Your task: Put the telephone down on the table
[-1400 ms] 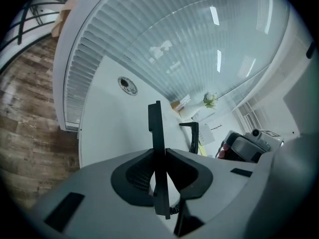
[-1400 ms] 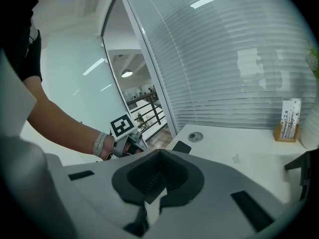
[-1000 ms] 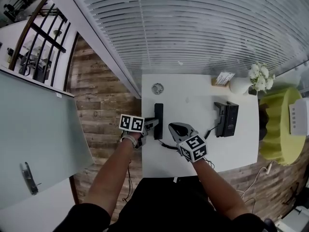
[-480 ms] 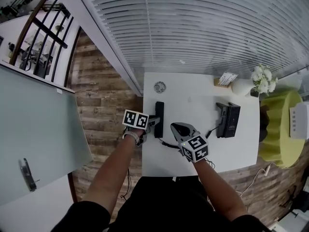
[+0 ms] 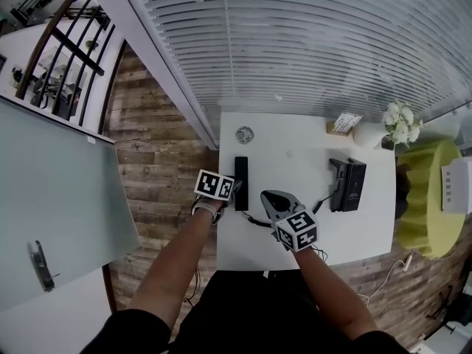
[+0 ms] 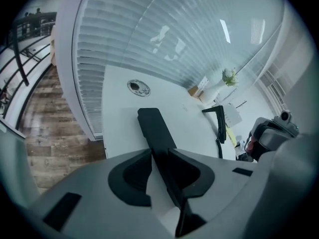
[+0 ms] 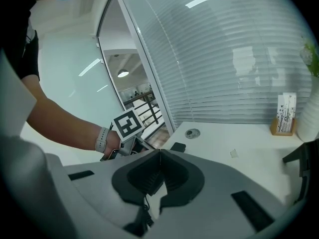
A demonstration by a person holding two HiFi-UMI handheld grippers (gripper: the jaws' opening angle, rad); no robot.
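Note:
The black telephone handset point(image 5: 241, 169) lies flat on the white table point(image 5: 310, 234) near its left edge. My left gripper point(image 5: 234, 192) straddles its near end. In the left gripper view the handset point(image 6: 152, 123) runs between the jaws, which have just been opening; white table shows between the left pad and the handset, so the left gripper point(image 6: 160, 151) is open. The phone base point(image 5: 346, 183) stands at the right, its cord point(image 5: 254, 220) trailing to the handset. My right gripper point(image 5: 271, 195) hovers mid-table, its tips meeting point(image 7: 160, 151), shut with nothing seen between them.
A round cable grommet point(image 5: 244, 134) sits behind the handset. At the back right stand a card holder point(image 5: 344, 122) and a flower vase point(image 5: 398, 124). A yellow chair point(image 5: 428, 198) is beyond the right edge. Wood floor point(image 5: 162, 161) lies left of the table; blinds cover the wall behind.
The left gripper has rolled and shifted slightly toward the table, and its jaws have spread off the handset, which now lies on the table. The right gripper has not moved.

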